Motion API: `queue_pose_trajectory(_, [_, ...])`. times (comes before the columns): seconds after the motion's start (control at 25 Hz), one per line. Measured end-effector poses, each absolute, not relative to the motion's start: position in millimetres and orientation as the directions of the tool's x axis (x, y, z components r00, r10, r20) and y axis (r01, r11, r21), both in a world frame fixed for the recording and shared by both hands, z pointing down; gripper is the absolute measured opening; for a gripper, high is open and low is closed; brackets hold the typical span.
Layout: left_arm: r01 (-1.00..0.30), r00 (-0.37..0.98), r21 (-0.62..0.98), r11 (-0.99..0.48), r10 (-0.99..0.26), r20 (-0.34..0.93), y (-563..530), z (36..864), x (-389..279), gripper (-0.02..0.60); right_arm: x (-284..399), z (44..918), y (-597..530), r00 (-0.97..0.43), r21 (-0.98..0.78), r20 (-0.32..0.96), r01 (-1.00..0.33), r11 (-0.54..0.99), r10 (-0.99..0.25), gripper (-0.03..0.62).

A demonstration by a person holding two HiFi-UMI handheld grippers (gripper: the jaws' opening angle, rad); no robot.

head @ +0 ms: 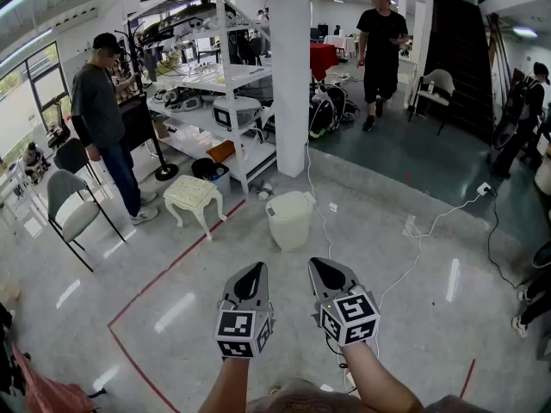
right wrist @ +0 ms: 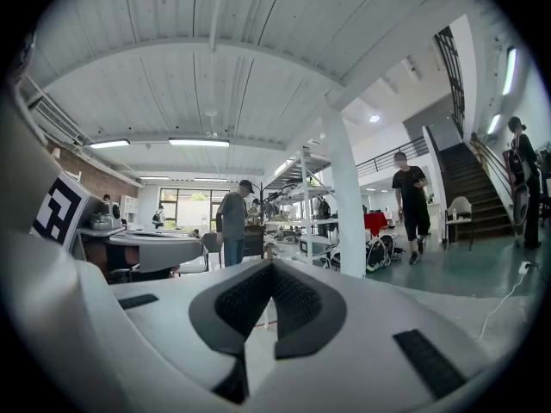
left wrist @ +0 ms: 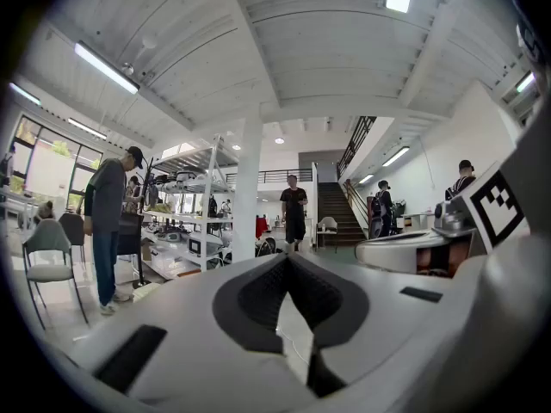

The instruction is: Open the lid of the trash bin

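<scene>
The trash bin (head: 290, 219) is a small white plastic bin with its white lid down, standing on the grey floor just in front of a white pillar (head: 288, 76). Both grippers are held low in the head view, well short of the bin and apart from it. My left gripper (head: 255, 271) has its jaws together with nothing between them. My right gripper (head: 321, 268) is beside it, also shut and empty. In the left gripper view my left gripper (left wrist: 287, 256) points into the room; in the right gripper view so does my right gripper (right wrist: 270, 265). The bin shows in neither gripper view.
A small white stool (head: 193, 194) stands left of the bin, with a shelving rack (head: 219, 101) behind it. A grey chair (head: 73, 209) and a standing person (head: 103, 119) are at the left. Another person (head: 379, 46) walks at the back. A white cable (head: 430, 231) trails across the floor.
</scene>
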State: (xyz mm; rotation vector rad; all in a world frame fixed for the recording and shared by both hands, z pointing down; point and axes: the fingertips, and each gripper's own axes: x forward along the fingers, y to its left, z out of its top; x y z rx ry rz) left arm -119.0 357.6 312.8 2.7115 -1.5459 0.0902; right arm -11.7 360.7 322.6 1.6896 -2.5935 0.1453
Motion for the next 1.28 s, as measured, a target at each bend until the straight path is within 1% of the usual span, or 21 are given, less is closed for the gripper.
queue_pose_trajectory(0.72, [-0.869, 0.493, -0.017, -0.495, -0.867, 0.071, 354.6, 312.8, -104.9, -0.012, 10.1, 319.0, 358.9, -0.434, -0.081, 0.075, -0.9, 0.428, -0.898, 0.034])
queue_pose_trajectory(1.04, [-0.894, 0.447, -0.009, -0.449, -0.892, 0.073, 363.5, 326.8, -101.1, -0.012, 28.9, 325.3, 372.4, -0.442, -0.089, 0.063, -0.896, 0.436, -0.895, 0.035])
queue_pose_trajectory(1.28, [-0.895, 0.444, -0.008, -0.445, -0.894, 0.07, 363.0, 324.8, -96.2, -0.012, 38.0, 325.6, 369.1, -0.44, -0.1, 0.059, -0.896, 0.433, -0.896, 0.035])
